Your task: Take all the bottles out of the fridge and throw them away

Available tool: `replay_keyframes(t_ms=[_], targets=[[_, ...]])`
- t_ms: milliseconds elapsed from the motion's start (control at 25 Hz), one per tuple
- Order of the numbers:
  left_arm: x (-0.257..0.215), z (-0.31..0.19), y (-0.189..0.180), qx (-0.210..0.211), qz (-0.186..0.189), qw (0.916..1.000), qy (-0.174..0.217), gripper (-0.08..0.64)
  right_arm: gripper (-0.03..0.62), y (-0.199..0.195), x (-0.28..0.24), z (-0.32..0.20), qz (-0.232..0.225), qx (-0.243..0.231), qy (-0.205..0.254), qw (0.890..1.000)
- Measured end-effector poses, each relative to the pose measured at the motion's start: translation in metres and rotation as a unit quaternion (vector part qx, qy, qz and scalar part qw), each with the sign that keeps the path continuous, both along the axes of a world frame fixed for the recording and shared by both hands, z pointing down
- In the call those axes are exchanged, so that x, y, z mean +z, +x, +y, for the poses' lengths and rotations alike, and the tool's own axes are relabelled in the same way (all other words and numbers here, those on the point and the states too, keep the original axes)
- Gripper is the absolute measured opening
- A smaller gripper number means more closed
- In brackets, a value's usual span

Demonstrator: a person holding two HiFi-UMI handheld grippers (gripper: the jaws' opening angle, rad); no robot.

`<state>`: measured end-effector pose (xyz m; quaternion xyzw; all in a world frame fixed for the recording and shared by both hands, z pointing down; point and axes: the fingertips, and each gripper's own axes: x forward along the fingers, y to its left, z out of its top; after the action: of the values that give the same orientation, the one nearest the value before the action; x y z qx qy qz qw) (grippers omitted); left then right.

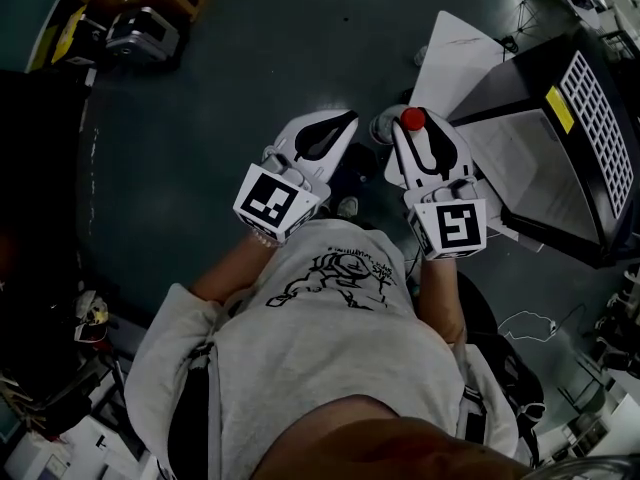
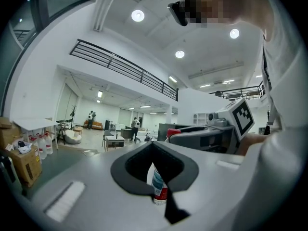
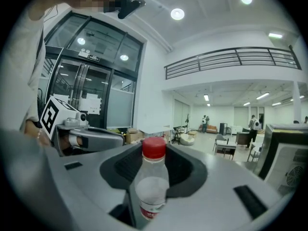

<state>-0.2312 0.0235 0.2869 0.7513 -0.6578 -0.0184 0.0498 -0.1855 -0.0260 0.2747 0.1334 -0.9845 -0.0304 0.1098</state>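
Head view: the right gripper (image 1: 422, 133) is seen clamped on a red-capped bottle (image 1: 413, 119), with the left gripper (image 1: 338, 128) alongside. Left gripper view: its jaws are found shut and empty, and a second bottle (image 2: 158, 183) is seen upright ahead, beyond the tips. Right gripper view: the red-capped bottle is held upright, cap uppermost.

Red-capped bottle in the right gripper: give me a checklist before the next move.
1. Grip: ok. The right gripper is shut on the clear plastic bottle with a red cap.
2. Bottle pose: ok. It stands upright between the jaws, cap on.
3. Left gripper: ok. Its jaws are together with nothing between them.
4. Bin located: cannot tell. No view shows one.
5. Fridge emptied: cannot tell. The black cabinet with a white grid panel shows no interior.
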Motion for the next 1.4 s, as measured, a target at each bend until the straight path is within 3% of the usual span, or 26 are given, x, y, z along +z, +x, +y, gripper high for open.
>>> replay_keyframes(t_ms=[360, 920, 1400], targets=[[0.023, 0.005, 0.001, 0.007, 0.006, 0.9997, -0.024, 0.009, 0.152, -0.003, 0.025, 0.01, 0.0, -0.013, -0.012, 1.0], [0.072, 0.009, -0.008, 0.014, 0.023, 0.9978, -0.06, 0.009, 0.152, -0.015, 0.079, 0.024, 0.038, -0.01, -0.041, 0.998], [0.129, 0.007, -0.008, 0.021, 0.045, 0.992, -0.116, 0.009, 0.15, -0.014, 0.139, 0.025, 0.05, -0.015, -0.061, 0.997]])
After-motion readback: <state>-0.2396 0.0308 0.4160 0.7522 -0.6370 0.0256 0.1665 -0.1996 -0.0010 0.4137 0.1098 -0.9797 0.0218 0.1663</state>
